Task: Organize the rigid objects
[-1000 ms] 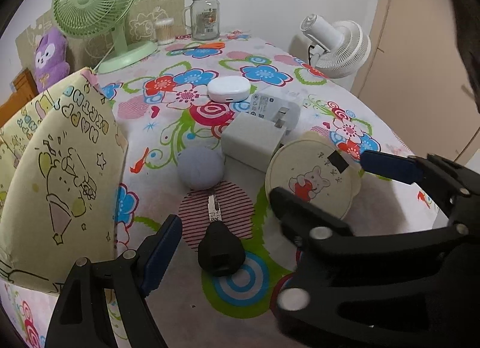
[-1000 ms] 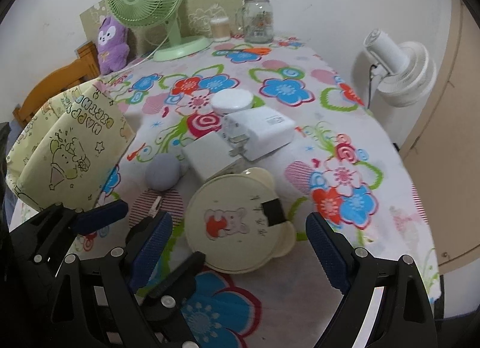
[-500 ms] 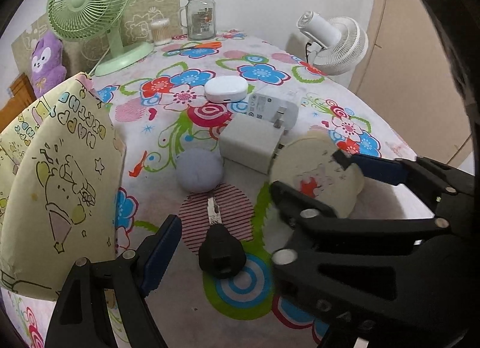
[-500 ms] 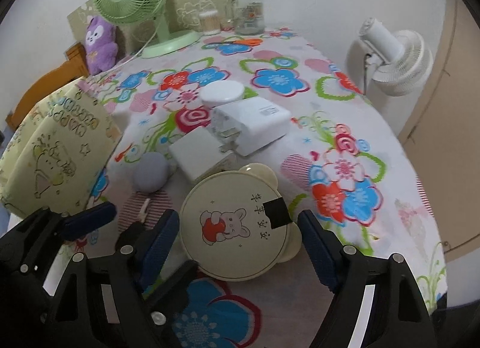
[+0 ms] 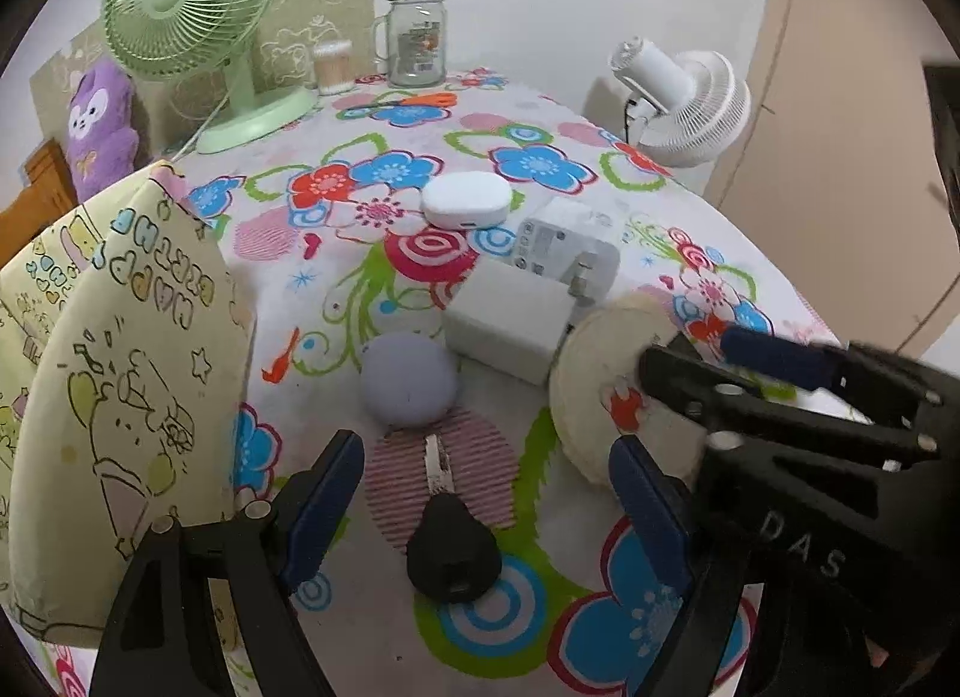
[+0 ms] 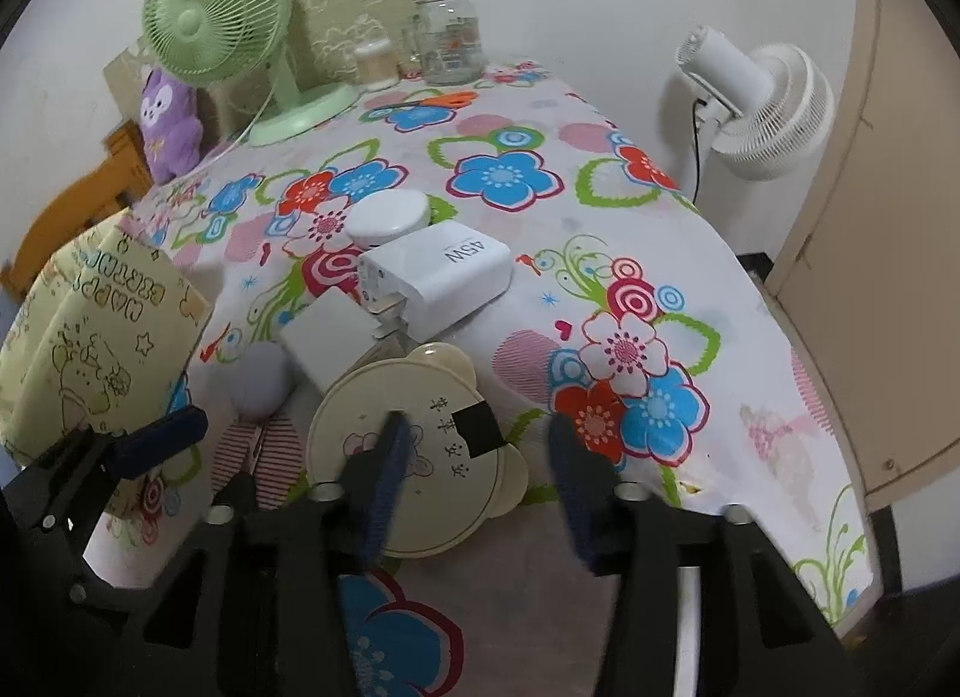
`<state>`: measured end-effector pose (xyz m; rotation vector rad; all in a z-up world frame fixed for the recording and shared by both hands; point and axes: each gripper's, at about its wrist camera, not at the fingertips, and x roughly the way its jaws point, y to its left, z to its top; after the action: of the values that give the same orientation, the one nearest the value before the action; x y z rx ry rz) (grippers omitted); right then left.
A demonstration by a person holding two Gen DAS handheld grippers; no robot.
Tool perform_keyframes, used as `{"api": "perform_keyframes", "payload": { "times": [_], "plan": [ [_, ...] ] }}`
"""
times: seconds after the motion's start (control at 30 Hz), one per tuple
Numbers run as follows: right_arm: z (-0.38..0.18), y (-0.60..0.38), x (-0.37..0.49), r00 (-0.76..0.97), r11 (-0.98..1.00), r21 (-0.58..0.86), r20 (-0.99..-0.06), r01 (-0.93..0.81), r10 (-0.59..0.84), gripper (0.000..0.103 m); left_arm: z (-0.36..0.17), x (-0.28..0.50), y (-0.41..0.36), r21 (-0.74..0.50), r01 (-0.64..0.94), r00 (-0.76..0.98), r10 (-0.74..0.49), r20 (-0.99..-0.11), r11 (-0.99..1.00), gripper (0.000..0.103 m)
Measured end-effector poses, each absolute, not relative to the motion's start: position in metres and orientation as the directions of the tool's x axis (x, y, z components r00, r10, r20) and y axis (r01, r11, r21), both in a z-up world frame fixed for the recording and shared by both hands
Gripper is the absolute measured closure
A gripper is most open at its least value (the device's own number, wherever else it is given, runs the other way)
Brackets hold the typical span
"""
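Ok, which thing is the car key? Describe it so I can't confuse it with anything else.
Start at the green fan at the table's far end and come down the floral cloth past the white chargers to the lilac ball. Just nearer than the ball lies the key: the only black item, a fat fob with a short metal blade.

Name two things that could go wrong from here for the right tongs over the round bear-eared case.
1. The right tongs have just been closing their jaws, yet one pad sits over the round case and the other stands clear of its rim, so they may skid off or pinch only an ear.
2. The case sits right by the prongs of the white charger; nudging it may drag the charger along.
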<state>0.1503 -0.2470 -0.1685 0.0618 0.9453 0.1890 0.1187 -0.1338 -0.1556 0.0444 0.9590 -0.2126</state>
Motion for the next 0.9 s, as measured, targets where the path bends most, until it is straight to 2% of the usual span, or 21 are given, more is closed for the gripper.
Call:
{"api": "perform_keyframes", "payload": {
  "times": [0.03, 0.13, 0.3, 0.43, 0.57, 0.6, 0.9],
  "plan": [
    [-0.168, -0.247, 0.149, 0.576, 0.981, 0.137, -0.794, -0.138, 0.192, 0.034, -0.156, 0.117, -0.134, -0.056, 0.207, 0.551, -0.164, -0.818, 0.977, 0.018],
    [-0.165, -0.241, 0.147, 0.585, 0.978, 0.131, -0.785, -0.161, 0.202, 0.026, -0.155, 0.111, -0.134, -0.038, 0.221, 0.557, -0.158, -0.815, 0.975, 0.018],
    [-0.17, -0.228, 0.147, 0.559, 0.973, 0.104, -0.803, -0.206, 0.204, 0.024, -0.156, 0.105, -0.131, -0.029, 0.226, 0.557, -0.153, -0.816, 0.974, 0.018],
    [-0.177, -0.216, 0.147, 0.542, 0.969, 0.08, -0.817, -0.232, 0.197, 0.018, -0.16, 0.105, -0.131, -0.014, 0.233, 0.555, -0.144, -0.819, 0.972, 0.018],
    [-0.18, -0.214, 0.148, 0.559, 0.975, 0.052, -0.812, -0.215, 0.167, 0.02, -0.163, 0.109, -0.132, -0.01, 0.228, 0.551, -0.137, -0.823, 0.974, 0.018],
    [-0.18, -0.216, 0.149, 0.567, 0.98, 0.037, -0.811, -0.196, 0.145, 0.027, -0.163, 0.11, -0.131, -0.016, 0.223, 0.549, -0.139, -0.824, 0.975, 0.018],
    [-0.18, -0.238, 0.161, 0.582, 0.993, 0.052, -0.807, -0.105, 0.104, 0.028, -0.166, 0.134, -0.129, -0.029, 0.162, 0.541, -0.113, -0.834, 0.986, 0.018]
  ]
}}
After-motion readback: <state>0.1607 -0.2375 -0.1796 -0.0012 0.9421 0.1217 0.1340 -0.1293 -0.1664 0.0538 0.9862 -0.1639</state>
